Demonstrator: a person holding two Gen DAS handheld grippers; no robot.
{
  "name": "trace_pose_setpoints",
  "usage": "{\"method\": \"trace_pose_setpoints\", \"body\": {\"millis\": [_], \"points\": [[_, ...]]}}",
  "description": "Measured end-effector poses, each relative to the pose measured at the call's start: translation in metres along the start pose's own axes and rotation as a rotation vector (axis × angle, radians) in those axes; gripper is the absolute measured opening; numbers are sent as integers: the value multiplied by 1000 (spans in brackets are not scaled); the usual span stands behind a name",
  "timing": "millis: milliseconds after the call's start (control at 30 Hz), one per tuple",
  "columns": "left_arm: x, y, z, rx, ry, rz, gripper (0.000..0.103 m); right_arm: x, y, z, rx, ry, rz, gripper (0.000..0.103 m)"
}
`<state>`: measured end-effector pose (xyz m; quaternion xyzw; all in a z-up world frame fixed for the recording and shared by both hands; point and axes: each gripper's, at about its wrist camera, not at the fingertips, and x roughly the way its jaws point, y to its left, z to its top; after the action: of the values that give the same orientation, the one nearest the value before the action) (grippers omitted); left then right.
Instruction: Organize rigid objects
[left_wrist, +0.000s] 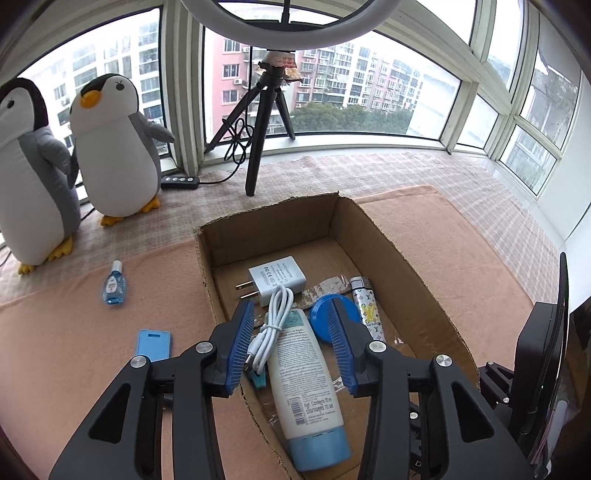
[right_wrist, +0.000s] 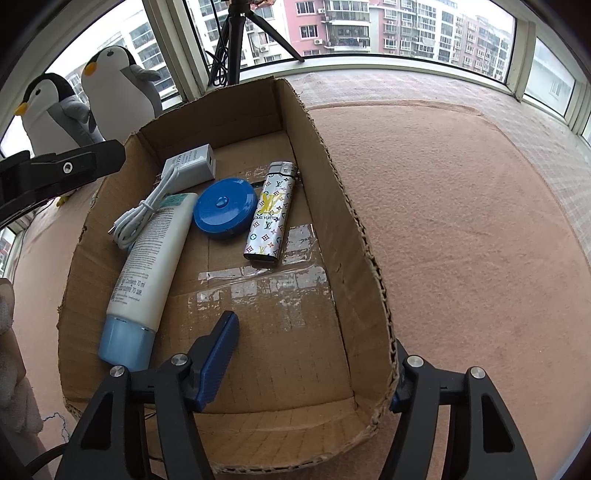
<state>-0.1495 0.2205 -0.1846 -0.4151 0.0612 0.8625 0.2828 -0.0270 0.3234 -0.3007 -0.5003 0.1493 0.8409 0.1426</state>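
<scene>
My left gripper (left_wrist: 295, 328) hung with its jaws apart over the cardboard box (left_wrist: 373, 225), holding nothing; a white cable (left_wrist: 271, 325) and a white tube (left_wrist: 303, 373) lay in the box between its fingers, at lower centre. My right gripper (right_wrist: 312, 363) straddled the box's right wall, one finger inside, the other outside and mostly hidden, so I couldn't tell whether it pinched the cardboard. A round blue case (right_wrist: 225, 208), a patterned lighter (right_wrist: 269, 214) and a charger (right_wrist: 194, 166) lay further in. Outside, at left, a small blue bottle (left_wrist: 113, 284) and a half-covered blue case (left_wrist: 153, 345) rested on fuzzy pink cloth (left_wrist: 74, 350).
</scene>
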Motion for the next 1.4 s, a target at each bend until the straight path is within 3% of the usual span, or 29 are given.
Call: {"method": "trace_pose_setpoints", "body": {"millis": [267, 533, 733, 867, 1000, 1167, 1400], "points": [[-17, 16, -5, -9, -16, 12, 43, -3, 0, -3, -3, 2, 0, 62], [-46, 74, -26, -42, -23, 80, 43, -3, 0, -3, -4, 1, -2, 62], [-49, 121, -56, -72, 30, 158, 43, -3, 0, -4, -6, 1, -4, 62], [-42, 143, -76, -113, 80, 170, 43, -2, 1, -3, -8, 1, -4, 62], [-32, 141, -86, -102, 118, 161, 50, 0, 3, -1, -10, 1, -6, 62], [-24, 128, -84, -87, 110, 140, 50, 0, 4, -1, -10, 2, -6, 62], [-6, 114, -85, -63, 156, 111, 50, 2, 5, 2, -7, 2, -3, 62]]}}
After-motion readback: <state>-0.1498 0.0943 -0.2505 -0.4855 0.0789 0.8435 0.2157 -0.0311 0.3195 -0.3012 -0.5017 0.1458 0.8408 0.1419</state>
